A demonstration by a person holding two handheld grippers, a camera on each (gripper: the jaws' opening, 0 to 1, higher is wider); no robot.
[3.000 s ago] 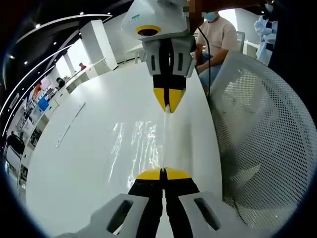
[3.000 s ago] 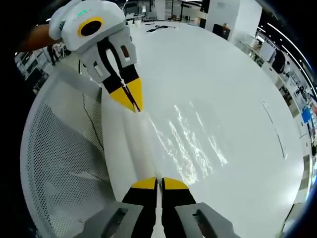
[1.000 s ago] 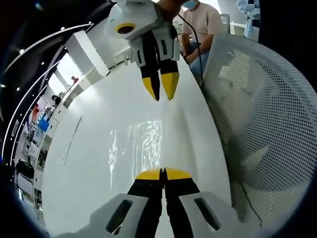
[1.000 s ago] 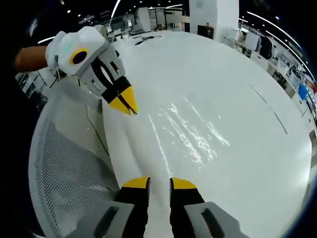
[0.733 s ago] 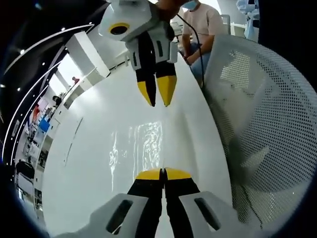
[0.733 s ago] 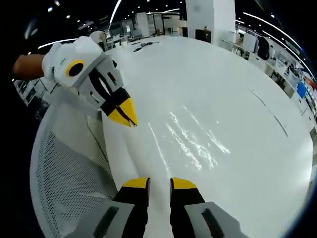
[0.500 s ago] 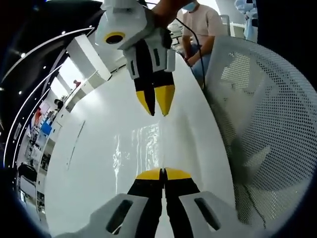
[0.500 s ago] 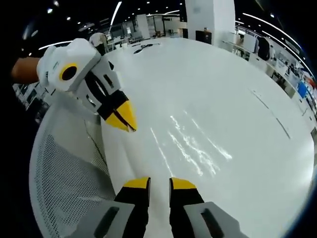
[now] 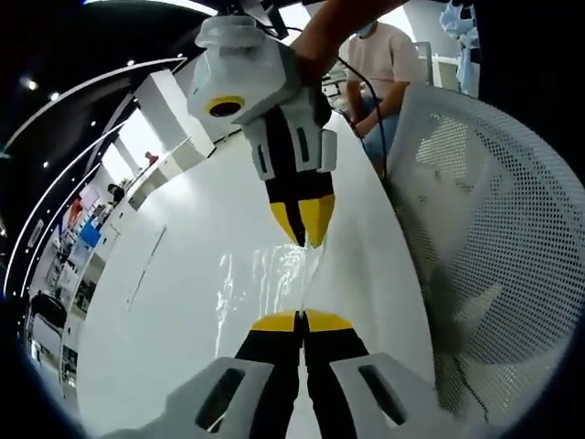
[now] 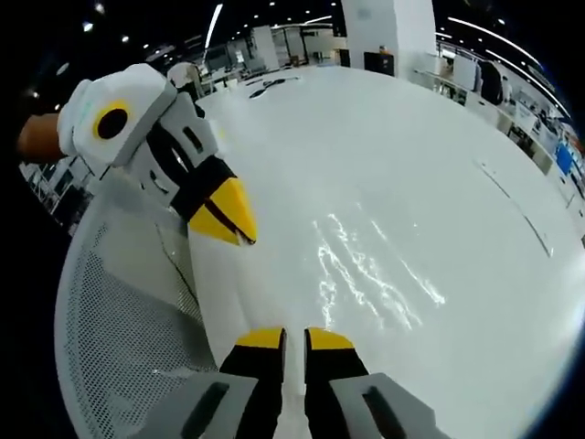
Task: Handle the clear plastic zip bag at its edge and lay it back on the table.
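In the left gripper view, the left gripper [image 9: 301,320], black with yellow tips, rises from the near edge with its jaws pressed together. They are clamped on the near edge of the clear plastic zip bag [image 9: 274,279]. The bag runs away from those tips as a glinting, wrinkled transparent sheet over the glossy white table [image 9: 164,302]. Just beyond it the right gripper [image 9: 304,225], with a white body and yellow tips, points back toward the camera. Its tips sit at the bag's far edge with a narrow slit between them; whether they touch the plastic cannot be told. A hand [image 9: 334,41] grips its white housing. To the right, along the table edge, stands a white perforated mesh chair back [image 9: 498,265]. Farther off a seated person in a light pink shirt [image 9: 388,59] is beside the table, and at the far left are white counters and bright windows.

In the right gripper view, the right gripper [image 10: 292,339] comes up at the near edge with its two yellow tips slightly parted. White table shows through the gap, so it grips nothing that can be made out. The bag [image 10: 375,274] shimmers on the table just beyond and to the right of those tips. To the left and farther along, the left gripper [image 10: 239,230] reaches in with its yellow tips pinched shut above the table edge. The mesh chair back [image 10: 119,329] fills the near left. Desks and ceiling lights lie far behind.
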